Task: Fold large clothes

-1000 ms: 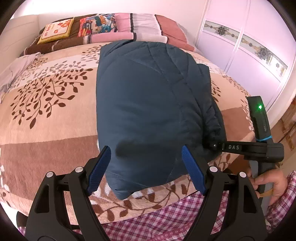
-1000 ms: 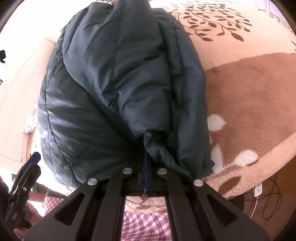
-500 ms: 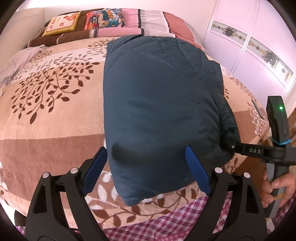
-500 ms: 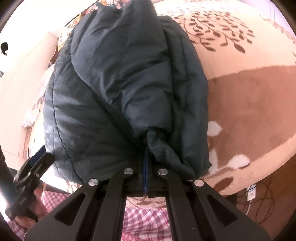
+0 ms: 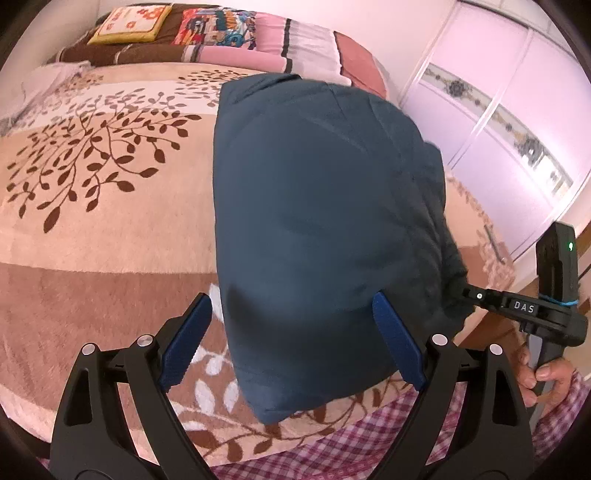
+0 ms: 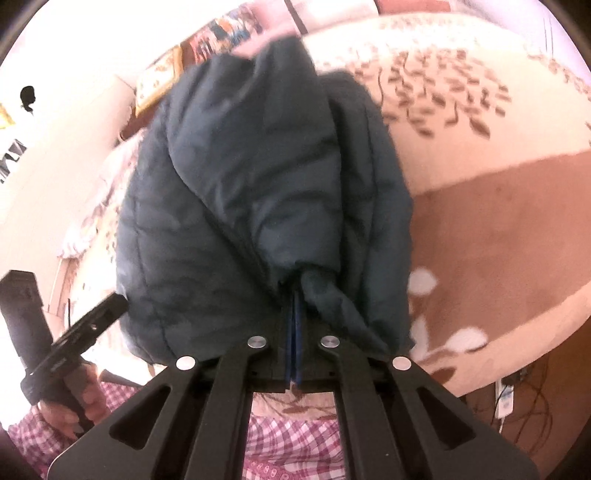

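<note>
A dark blue quilted jacket point(image 5: 321, 236) lies folded lengthwise on the bed, its near end at the front edge. My left gripper point(image 5: 291, 336) is open, its blue pads on either side of the jacket's near end, above the fabric. My right gripper point(image 6: 294, 321) is shut on the jacket's point(image 6: 258, 192) near right edge, bunching the cloth; it also shows in the left wrist view point(image 5: 469, 295) at the jacket's right side.
The bed carries a beige and brown blanket point(image 5: 92, 206) with a leaf pattern. Pillows point(image 5: 207, 33) are stacked at the head. A white wardrobe point(image 5: 509, 110) stands right of the bed. Cables and a power strip point(image 6: 506, 398) lie on the floor.
The left gripper has moved left and slightly in, so the jacket sits more to the right. The right gripper still holds the jacket's edge and has lifted a little; its view is blurred.
</note>
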